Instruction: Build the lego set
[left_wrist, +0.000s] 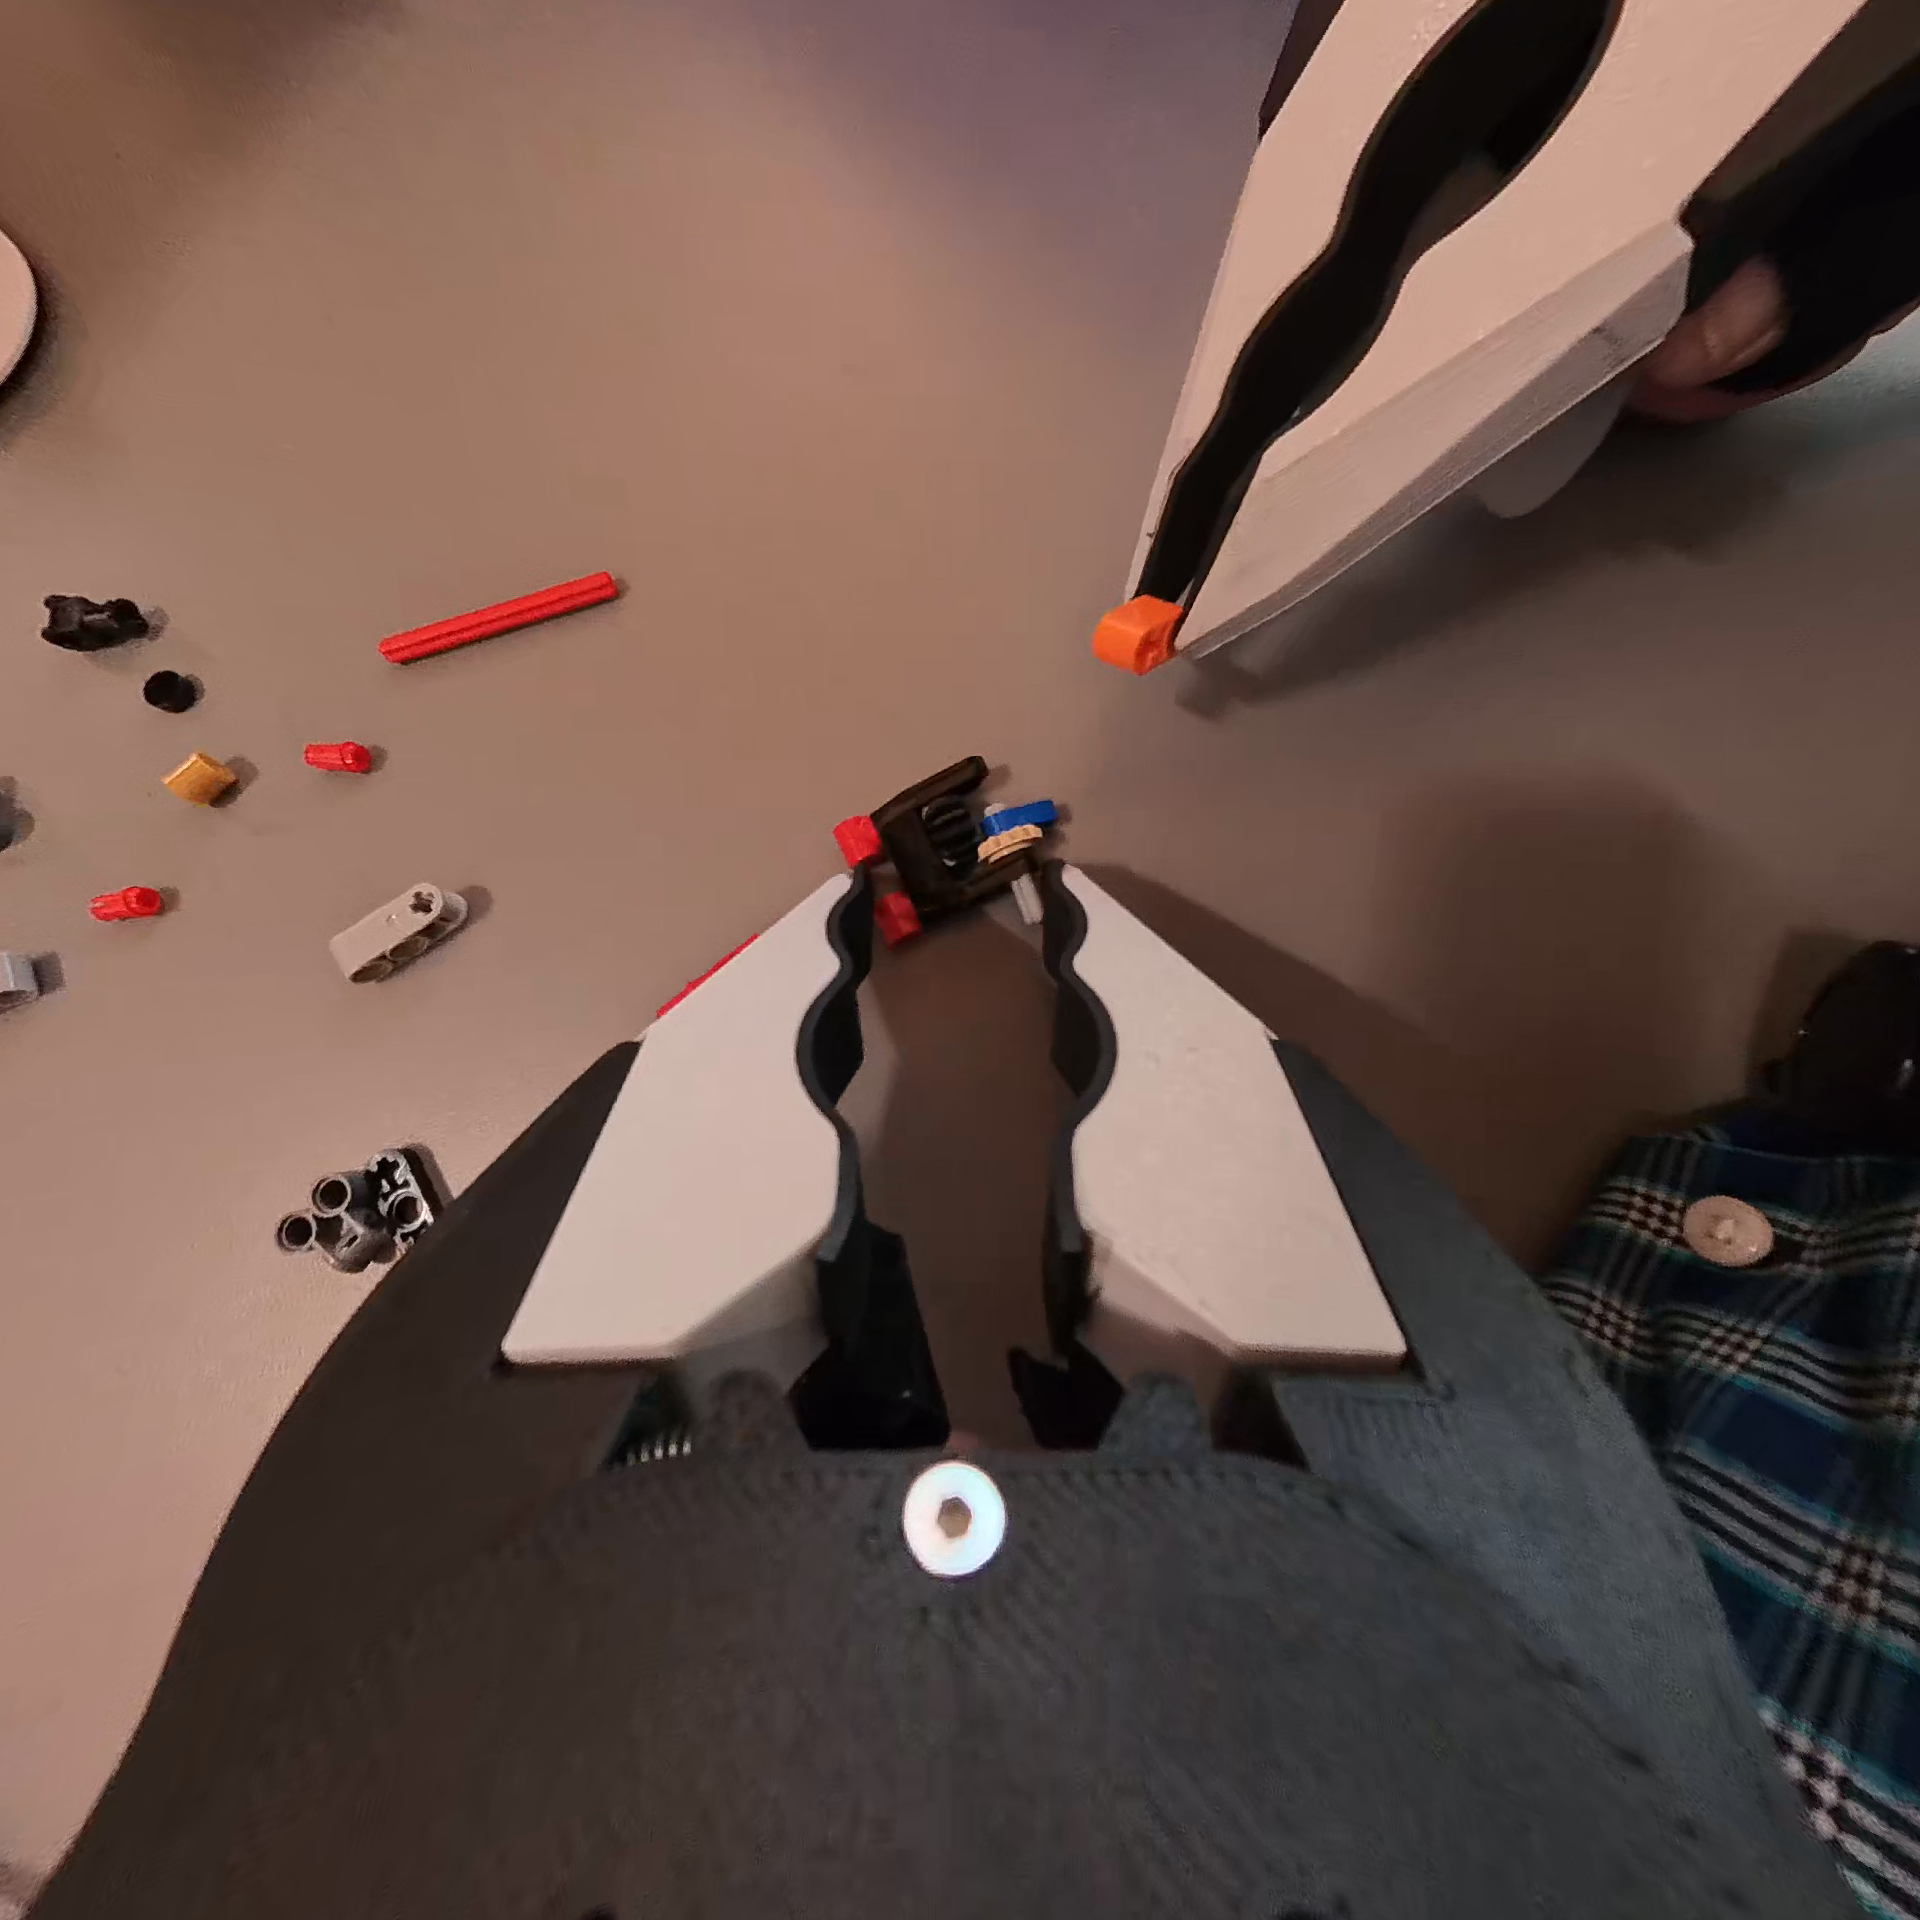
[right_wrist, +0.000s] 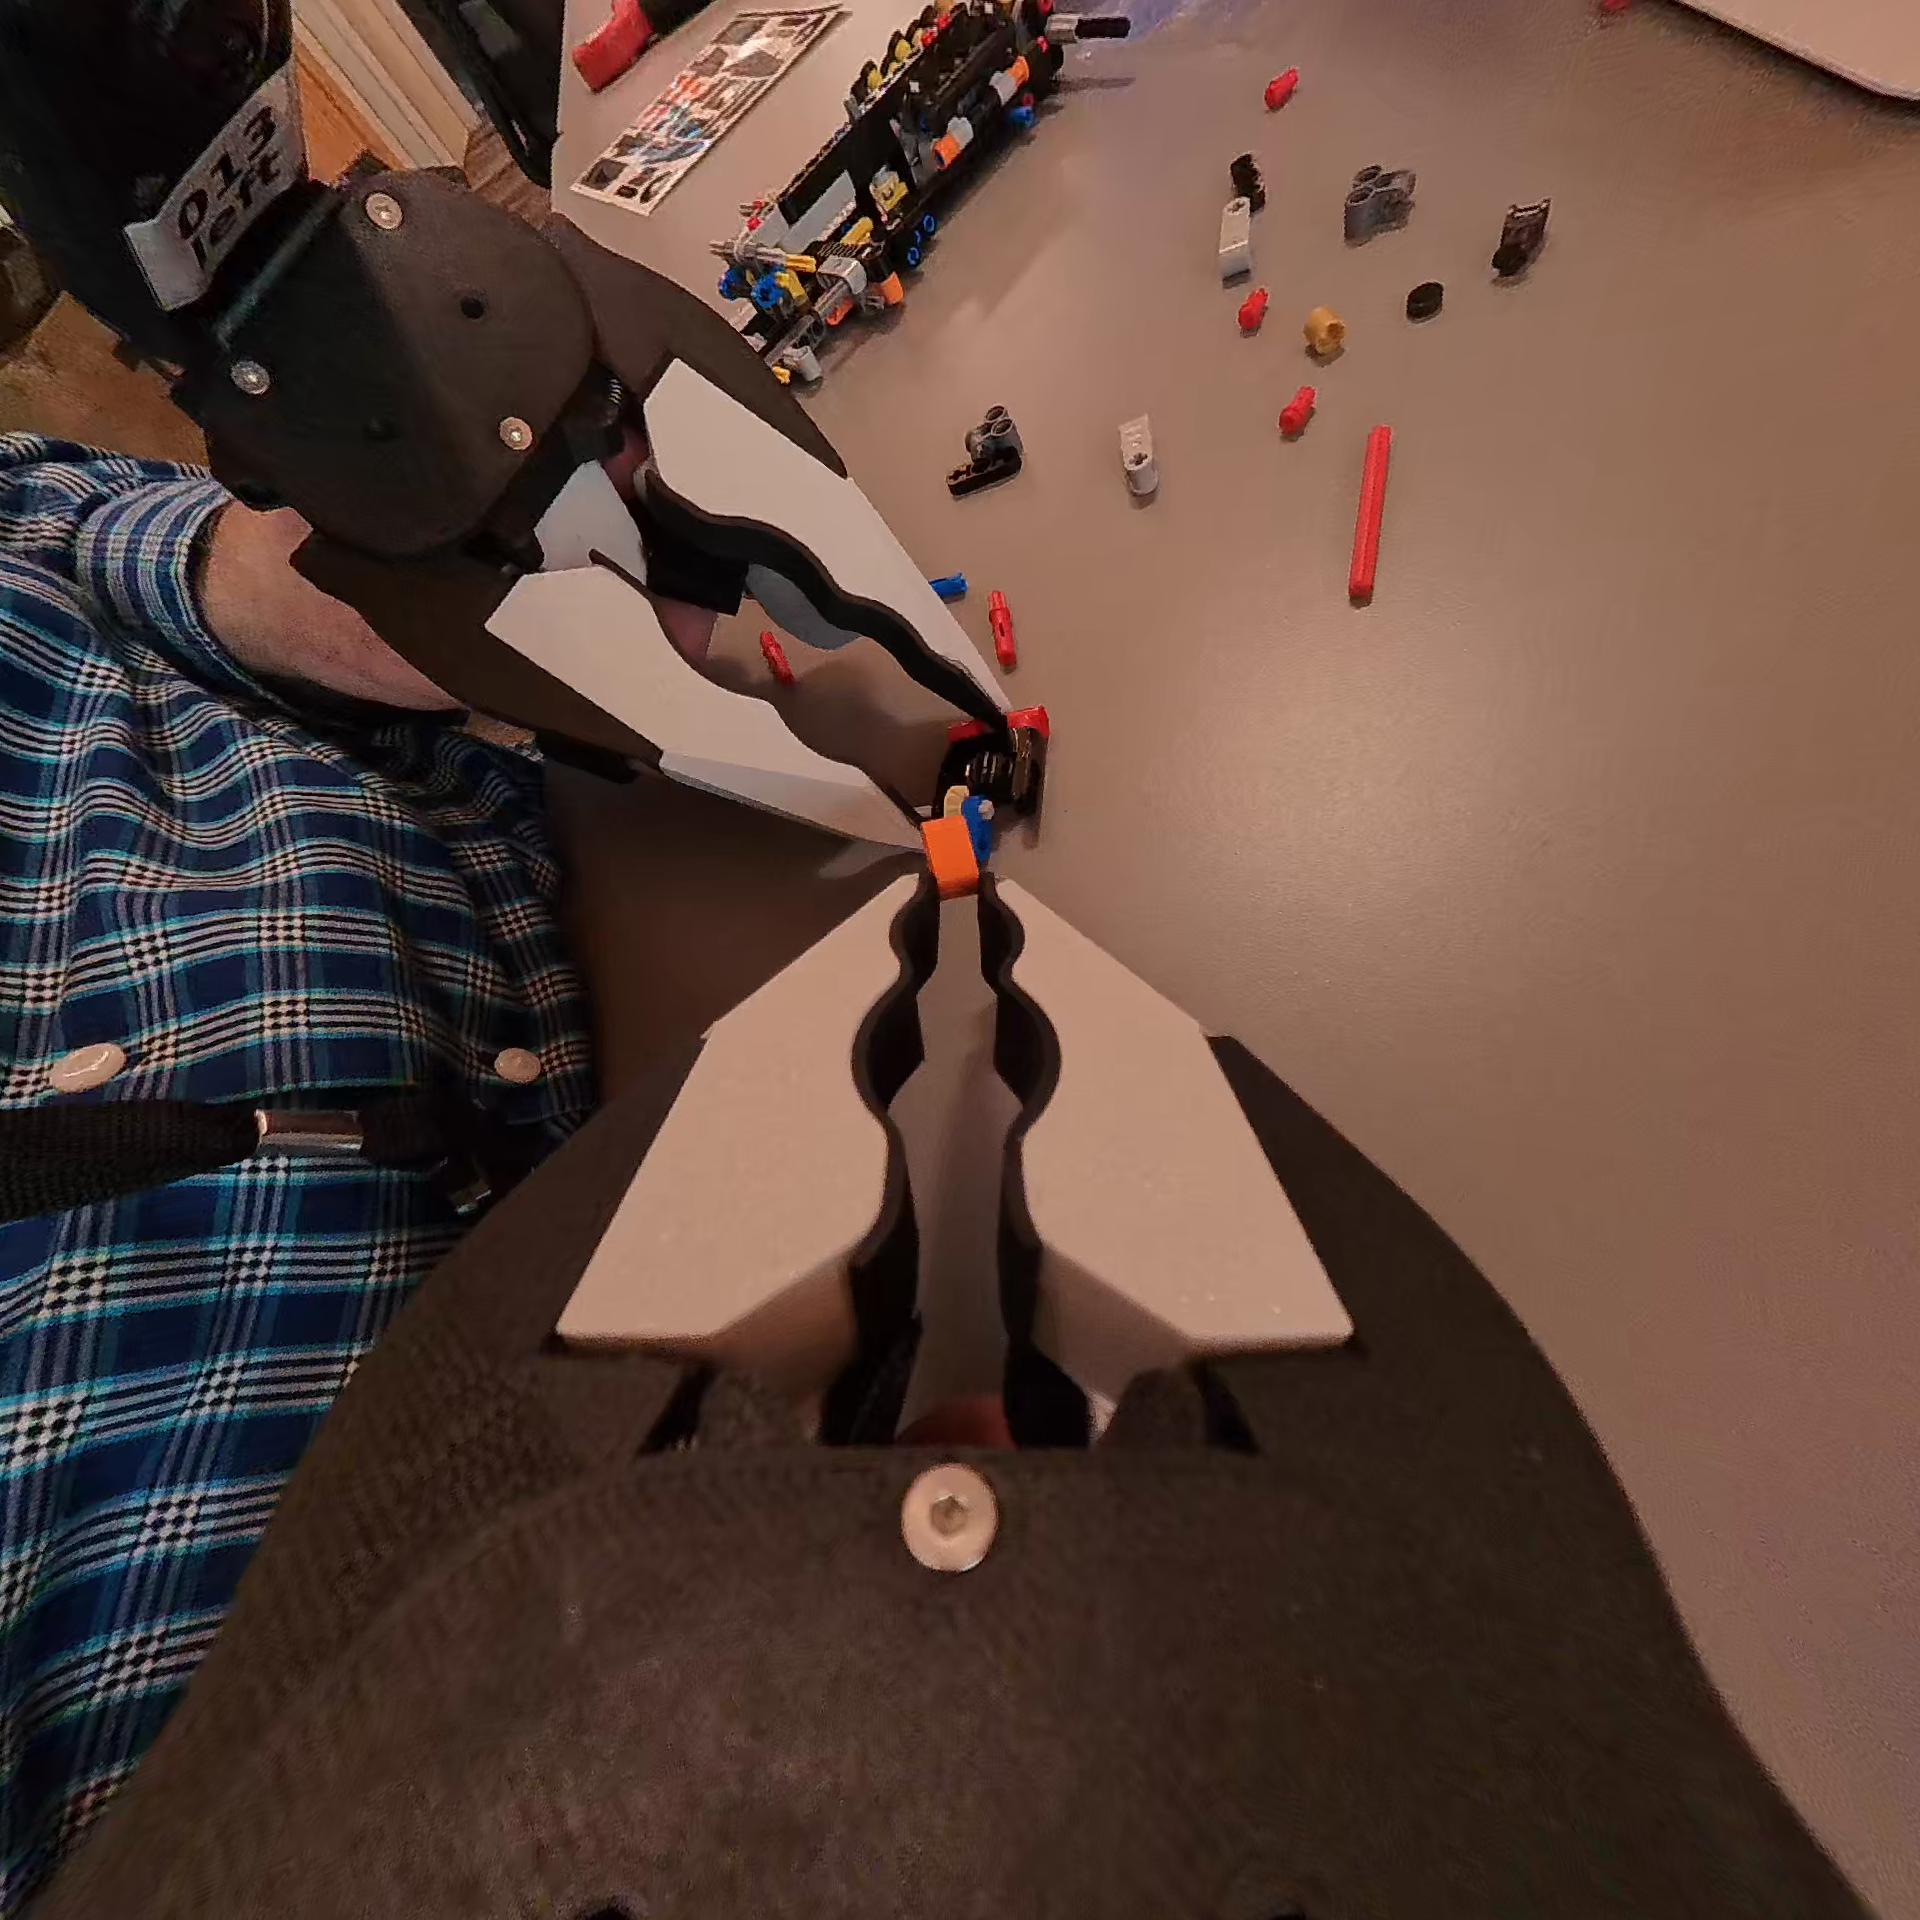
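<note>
Black lego subassembly (left_wrist: 940, 842) sits clamped at the left gripper (left_wrist: 951, 883) tips on the tabletop (left_wrist: 727, 364); right gripper (right_wrist: 951, 883) pinches an orange brick (right_wrist: 951, 854) at its two o'clock.

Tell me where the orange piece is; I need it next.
The right gripper pinches the orange piece at its fingertips, centre of the right wrist view, just short of the small black assembly in the left gripper.

A plain grey-brown tabletop (right_wrist: 1558, 935) is seen in both views. At its near edge, a blue, teal and white plaid shirt (right_wrist: 208, 831) with metal snap buttons (right_wrist: 88, 1065) is worn by a person, and a black strap with a metal clip (right_wrist: 307, 1127) is laid across it.
</note>
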